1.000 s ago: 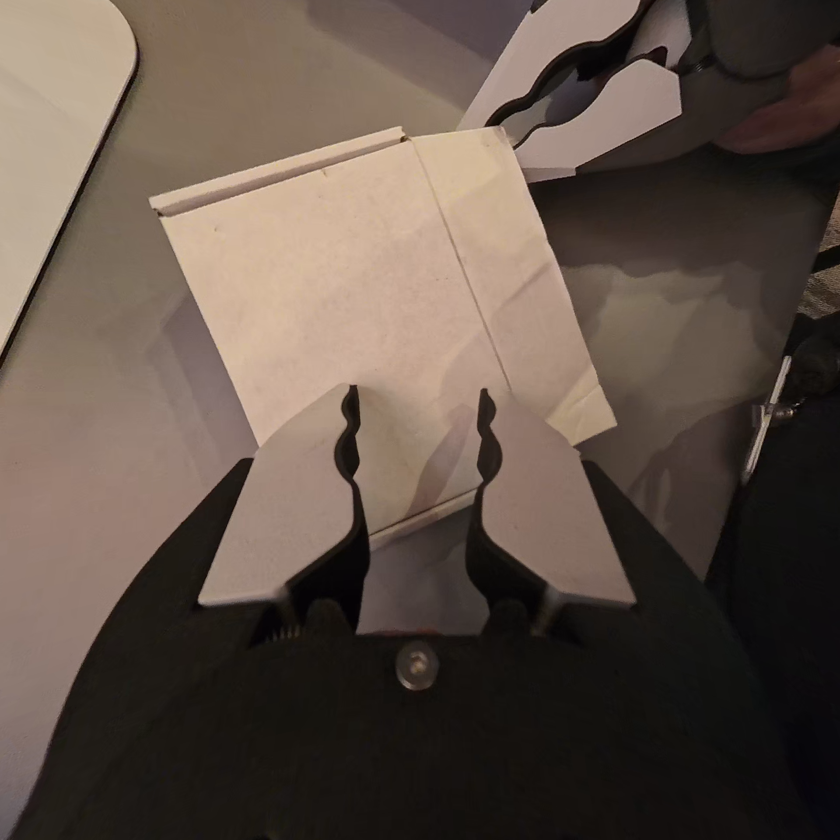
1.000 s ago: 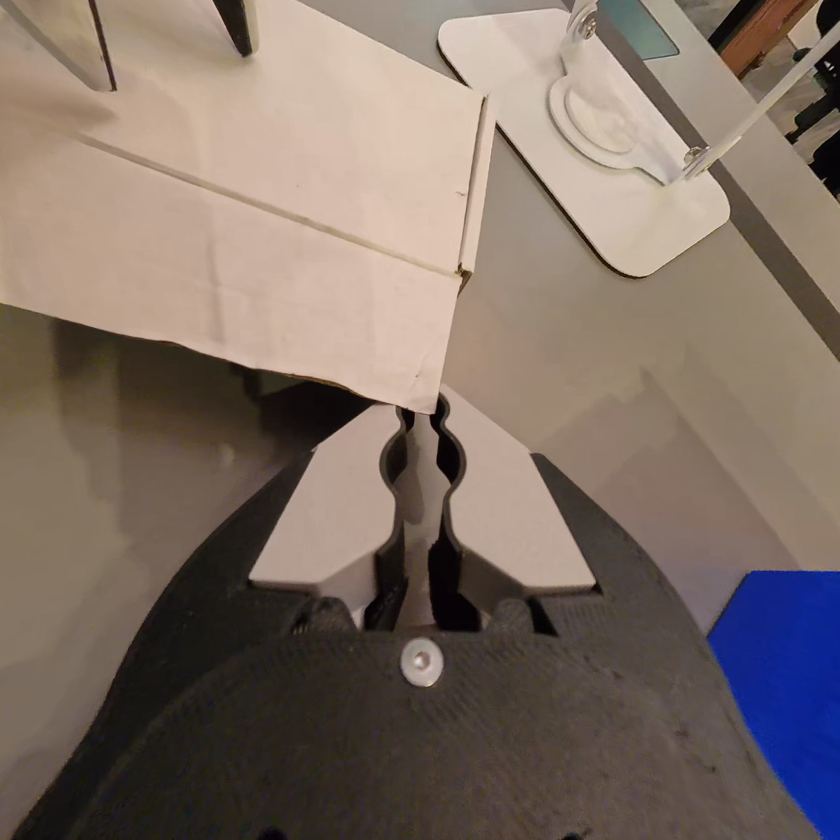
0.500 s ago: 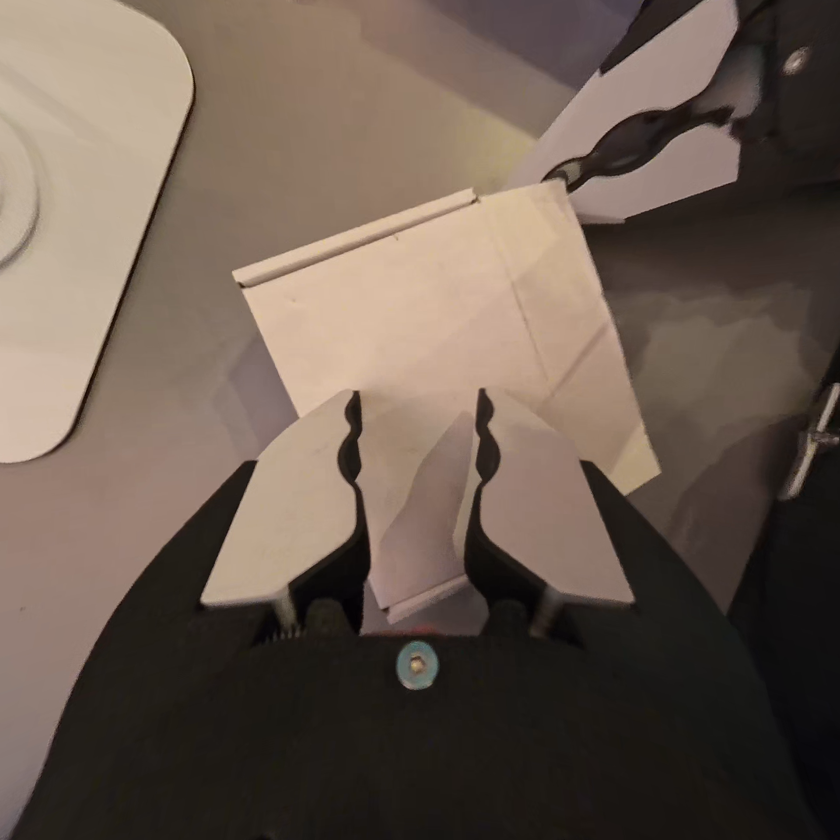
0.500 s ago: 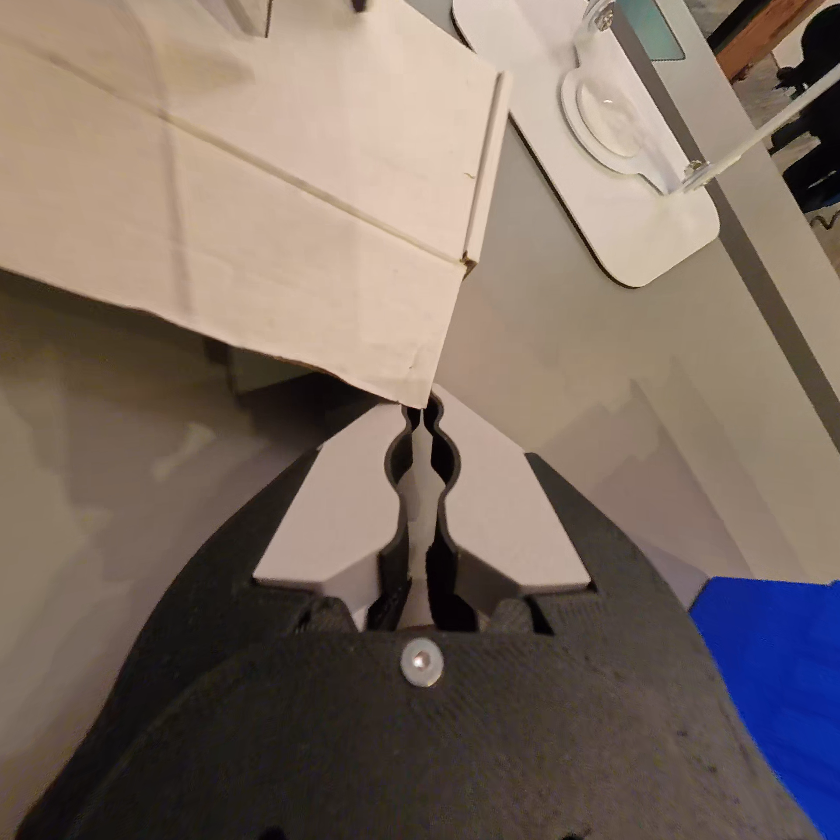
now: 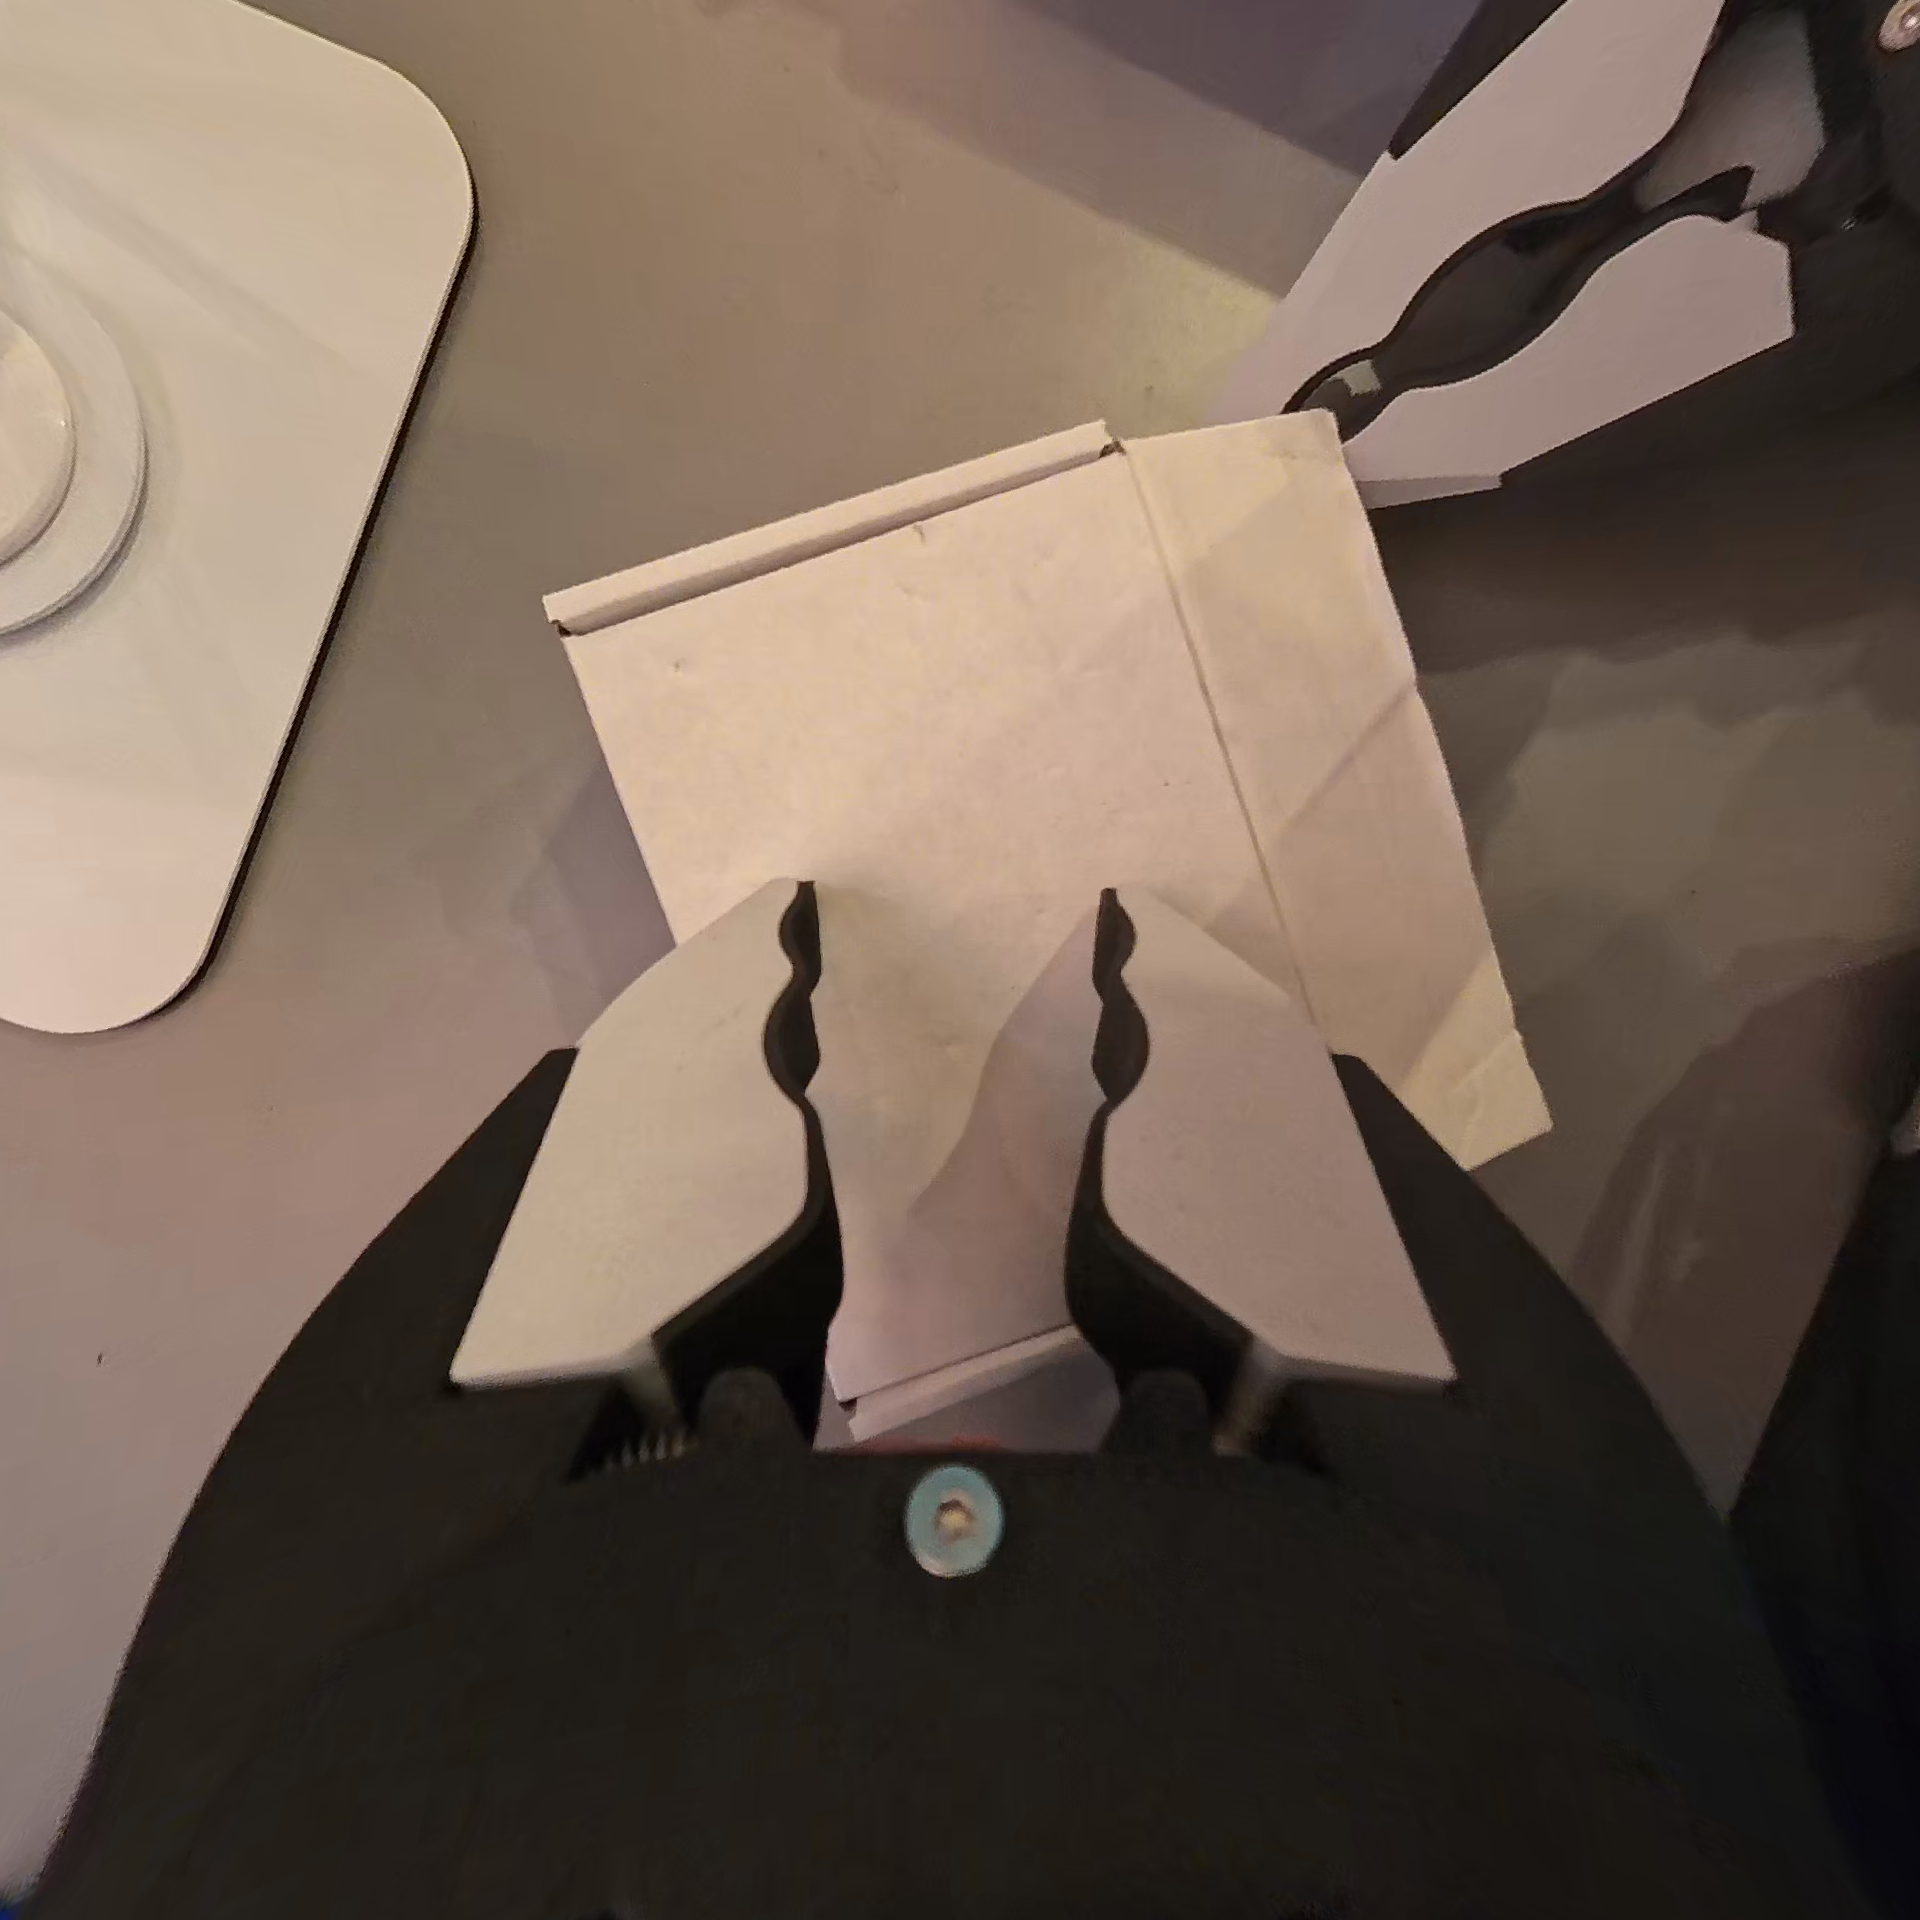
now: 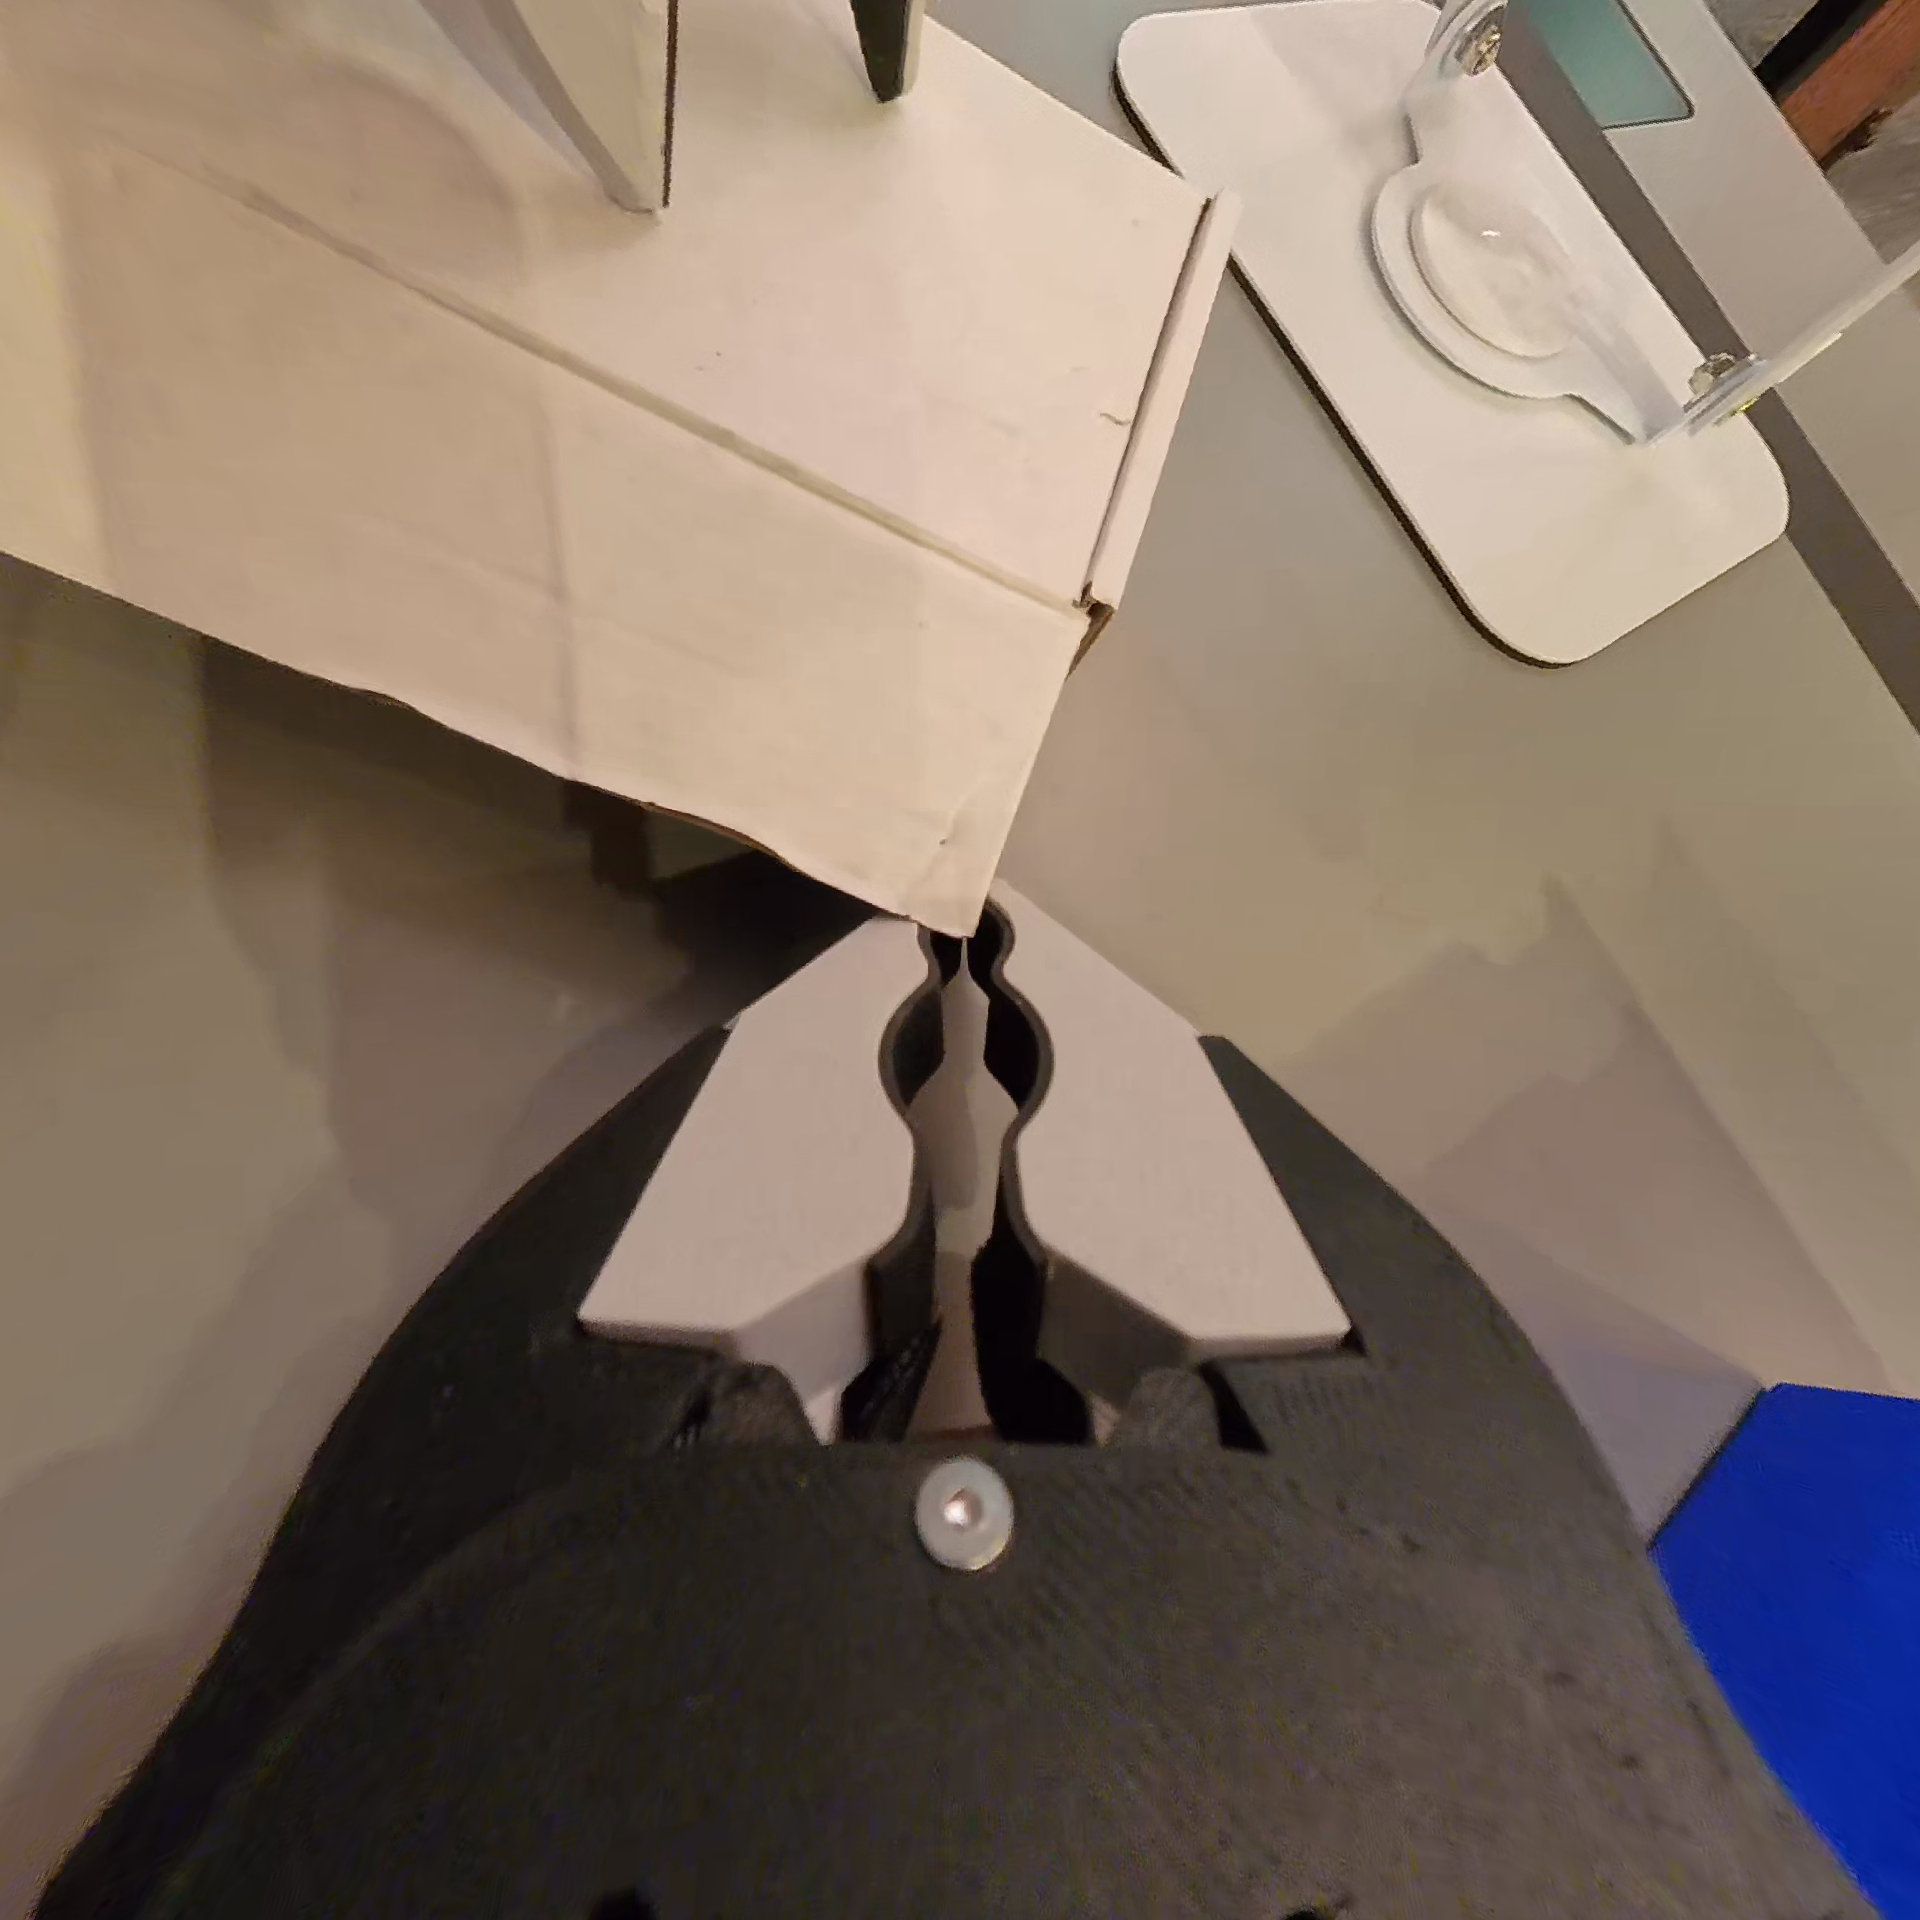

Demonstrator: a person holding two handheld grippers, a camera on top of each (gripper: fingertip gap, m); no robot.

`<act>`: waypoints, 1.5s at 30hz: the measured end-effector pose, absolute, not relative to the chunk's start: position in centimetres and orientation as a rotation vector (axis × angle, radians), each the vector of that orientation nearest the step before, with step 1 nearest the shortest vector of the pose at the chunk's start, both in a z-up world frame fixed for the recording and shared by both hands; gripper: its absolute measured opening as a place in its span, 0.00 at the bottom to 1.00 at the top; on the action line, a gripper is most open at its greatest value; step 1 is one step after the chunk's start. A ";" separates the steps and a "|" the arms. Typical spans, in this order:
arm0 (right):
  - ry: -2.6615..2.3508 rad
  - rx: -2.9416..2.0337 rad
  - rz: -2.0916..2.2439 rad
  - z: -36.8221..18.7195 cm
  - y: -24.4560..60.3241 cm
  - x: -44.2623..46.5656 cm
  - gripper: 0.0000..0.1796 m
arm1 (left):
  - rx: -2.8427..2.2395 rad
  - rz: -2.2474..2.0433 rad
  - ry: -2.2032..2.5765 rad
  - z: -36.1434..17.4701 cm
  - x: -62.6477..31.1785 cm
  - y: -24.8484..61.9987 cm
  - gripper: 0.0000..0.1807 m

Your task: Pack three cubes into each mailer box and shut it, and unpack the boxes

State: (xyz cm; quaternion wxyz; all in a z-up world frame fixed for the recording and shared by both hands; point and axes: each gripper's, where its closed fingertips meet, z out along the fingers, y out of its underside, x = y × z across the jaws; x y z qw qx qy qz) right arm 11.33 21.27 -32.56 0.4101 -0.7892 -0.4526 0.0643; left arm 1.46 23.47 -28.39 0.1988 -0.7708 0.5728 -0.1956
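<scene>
A white cardboard mailer box (image 5: 935,727) lies on the grey table with its lid down, and it also shows in the right wrist view (image 6: 623,416). Its front flap (image 5: 1330,727) sticks out to the right, creased. My left gripper (image 5: 956,899) is open, with both fingers over the lid near its near edge. My right gripper (image 6: 964,935) is shut on the flap's (image 6: 727,665) far corner. It also shows at the top right of the left wrist view (image 5: 1325,400). The left gripper's fingers (image 6: 623,135) show on the lid. No cubes are clearly visible.
A white rounded board (image 5: 156,520) lies to the left of the box. It carries a clear stand (image 6: 1507,260) in the right wrist view. A blue object (image 6: 1808,1662) lies at the lower right. A red sliver (image 5: 971,1442) shows under the box's near edge.
The left gripper has shifted, so the white board comes further into its view and the box sits further right. The right gripper stays shut on the flap corner. The left stays open.
</scene>
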 end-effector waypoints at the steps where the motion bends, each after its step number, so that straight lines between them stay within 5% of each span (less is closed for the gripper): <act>1: -1.139 -1.989 0.165 -32.6 21.3 11.3 0.00 | -2.156 -0.549 1.599 -28.4 1.5 23.5 0.28; 26: -1.152 -2.028 0.089 -33.1 21.5 11.5 0.00 | -2.122 -0.532 1.598 -28.5 1.3 23.7 0.28; 32: -1.102 -2.238 0.295 -33.0 17.6 12.2 0.28 | -2.106 -0.544 1.595 -28.5 1.3 23.7 0.28; 37: -1.053 -2.156 0.362 -28.4 17.6 12.5 0.23 | -2.056 -0.566 1.657 -28.5 1.2 23.8 0.27; 41: -1.125 -2.219 0.355 -27.8 20.0 11.2 0.42 | -1.998 -0.605 1.725 -28.5 1.0 23.9 0.25; 45: -1.269 -2.286 0.294 -30.8 21.5 10.4 0.33 | -1.978 -0.603 1.753 -28.5 1.0 23.9 0.24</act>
